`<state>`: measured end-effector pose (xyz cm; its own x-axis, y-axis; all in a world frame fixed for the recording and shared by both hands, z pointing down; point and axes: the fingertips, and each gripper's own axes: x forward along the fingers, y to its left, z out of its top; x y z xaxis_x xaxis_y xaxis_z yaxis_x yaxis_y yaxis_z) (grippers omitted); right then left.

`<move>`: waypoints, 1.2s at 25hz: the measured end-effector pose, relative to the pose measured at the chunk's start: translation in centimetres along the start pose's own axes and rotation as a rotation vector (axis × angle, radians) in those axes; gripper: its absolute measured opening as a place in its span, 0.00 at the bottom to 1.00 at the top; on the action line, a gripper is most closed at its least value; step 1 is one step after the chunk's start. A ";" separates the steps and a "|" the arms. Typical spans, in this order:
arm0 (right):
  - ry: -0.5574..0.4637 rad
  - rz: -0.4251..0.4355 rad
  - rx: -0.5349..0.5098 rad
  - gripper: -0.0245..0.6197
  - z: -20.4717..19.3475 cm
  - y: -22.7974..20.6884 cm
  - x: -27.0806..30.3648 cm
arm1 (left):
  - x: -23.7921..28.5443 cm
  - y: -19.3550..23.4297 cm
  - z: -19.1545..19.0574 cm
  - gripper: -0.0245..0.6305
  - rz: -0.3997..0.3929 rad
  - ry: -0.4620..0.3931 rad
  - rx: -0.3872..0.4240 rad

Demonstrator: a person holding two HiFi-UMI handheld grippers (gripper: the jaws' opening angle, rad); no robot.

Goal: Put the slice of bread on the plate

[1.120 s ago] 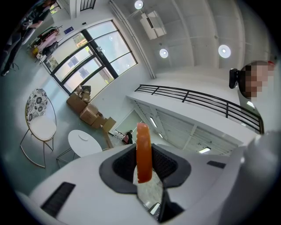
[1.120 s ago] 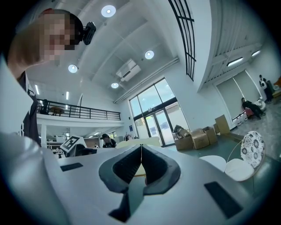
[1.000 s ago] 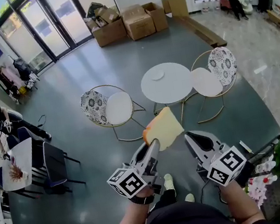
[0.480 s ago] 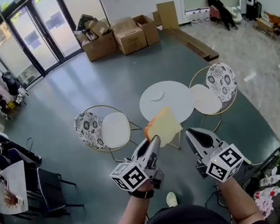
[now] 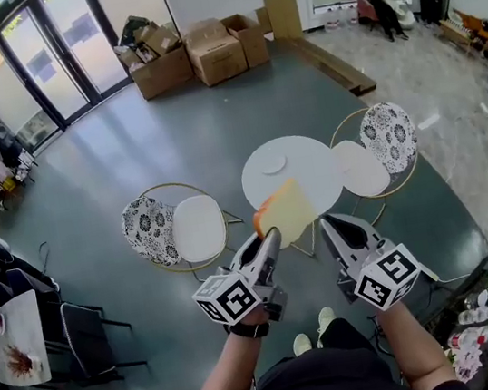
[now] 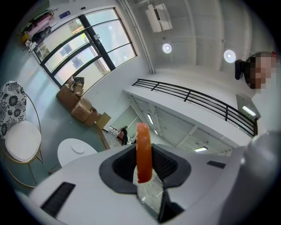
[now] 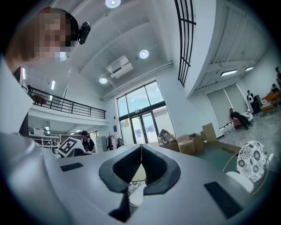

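The left gripper (image 5: 268, 242) is held out level in front of the person, its jaws pinching the slice of bread (image 5: 285, 212) by its lower edge. In the left gripper view the slice (image 6: 143, 147) stands edge-on between the two pads, its orange crust facing the camera. The bread is in the air above the grey floor (image 5: 129, 162); from the head view it overlaps the near edge of the round white tabletop (image 5: 308, 165). The small white plate (image 5: 272, 165) lies on that tabletop, apart from the bread. The right gripper (image 5: 330, 226) is held just beside the left one, its jaws pressed together with nothing between them. A patterned chair (image 5: 199, 227) stands on each side of the tabletop.
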<state>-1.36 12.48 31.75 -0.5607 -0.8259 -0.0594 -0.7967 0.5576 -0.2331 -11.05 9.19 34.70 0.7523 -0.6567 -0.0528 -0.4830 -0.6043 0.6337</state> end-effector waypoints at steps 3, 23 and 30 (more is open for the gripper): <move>0.006 0.008 0.009 0.05 -0.2 -1.1 1.8 | 1.0 1.2 0.5 0.18 0.011 0.004 0.003; 0.063 0.114 0.067 0.05 0.8 -15.2 16.1 | 16.1 11.3 4.5 0.18 0.124 -0.011 -0.049; 0.055 0.151 0.090 0.05 1.3 -20.3 19.2 | 20.9 14.2 5.2 0.18 0.168 -0.043 -0.073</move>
<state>4.31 -14.80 34.08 -0.6861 -0.7260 -0.0477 -0.6803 0.6634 -0.3117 -4.52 -15.41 38.59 0.6435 -0.7650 0.0265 -0.5652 -0.4514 0.6905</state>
